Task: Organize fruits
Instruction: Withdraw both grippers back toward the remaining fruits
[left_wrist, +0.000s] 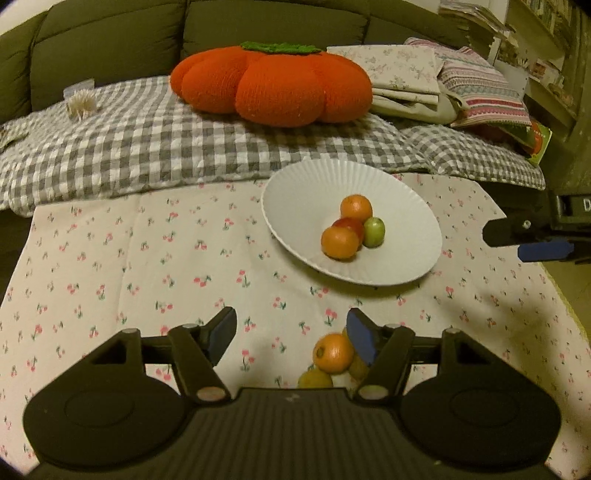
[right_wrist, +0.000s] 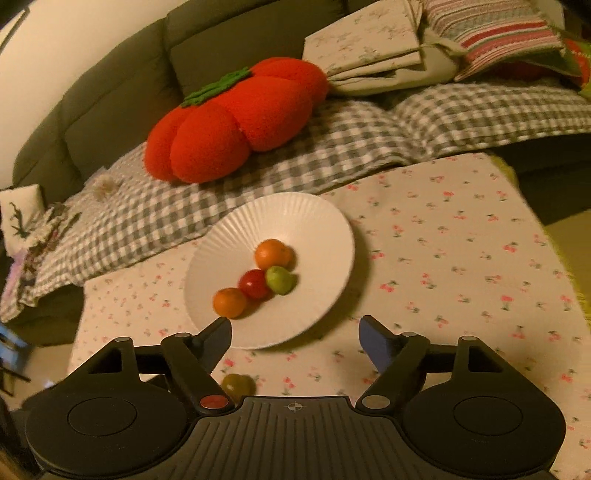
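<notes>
A ribbed white plate (right_wrist: 221, 236) on the cherry-print bench (right_wrist: 461, 258) holds two oranges, a red fruit (right_wrist: 253, 283) and a green fruit (right_wrist: 279, 280). Both the left hand-held gripper (left_wrist: 291, 332) and right hand-held gripper (right_wrist: 295, 338) are spread, gripping nothing. Another round orange (left_wrist: 332, 352) lies loose on the bench by the left one's fingers.

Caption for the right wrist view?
Open right gripper above cherry-print cloth; four fruits on white plate.

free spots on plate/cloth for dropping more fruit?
Plate: the far and left ribbed part is bare; the four fruits, two oranges, red and green, cluster mid-plate toward the near side. Cherry-print cloth is bare left of the plate up to the checked blanket, and right of it in the right wrist view. Crowded: loose fruit by the left gripper.
</notes>
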